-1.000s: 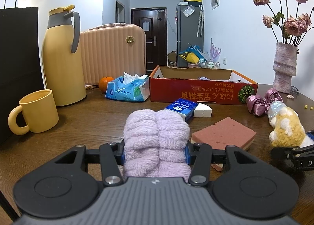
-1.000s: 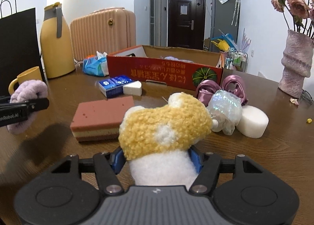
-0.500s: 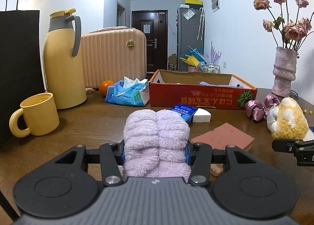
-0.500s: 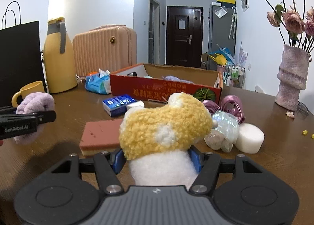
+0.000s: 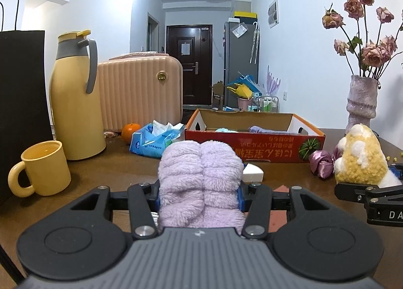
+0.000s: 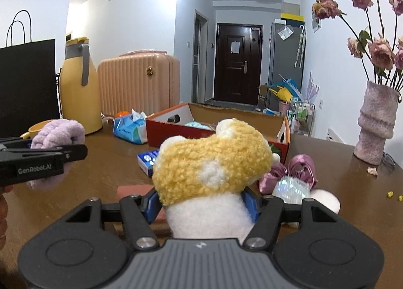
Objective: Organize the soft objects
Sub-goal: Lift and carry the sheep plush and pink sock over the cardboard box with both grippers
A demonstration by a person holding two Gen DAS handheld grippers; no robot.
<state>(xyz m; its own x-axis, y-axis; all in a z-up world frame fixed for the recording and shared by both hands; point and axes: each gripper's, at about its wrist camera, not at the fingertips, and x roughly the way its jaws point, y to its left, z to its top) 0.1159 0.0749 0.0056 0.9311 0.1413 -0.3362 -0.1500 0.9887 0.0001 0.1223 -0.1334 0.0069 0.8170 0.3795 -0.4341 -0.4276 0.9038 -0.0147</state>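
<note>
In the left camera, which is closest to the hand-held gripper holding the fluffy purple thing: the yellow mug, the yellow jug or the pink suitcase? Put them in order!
From the left hand-held gripper:
1. Yellow mug, near left on the table.
2. Yellow jug, behind the mug, left.
3. Pink suitcase, farthest back, behind the jug.

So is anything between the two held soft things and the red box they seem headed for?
Nothing visible blocks either. The purple fluffy band in the left gripper and the yellow plush in the right gripper are both held above the table; the small blue pack and pink bow lie low before the open-topped red box.
</note>
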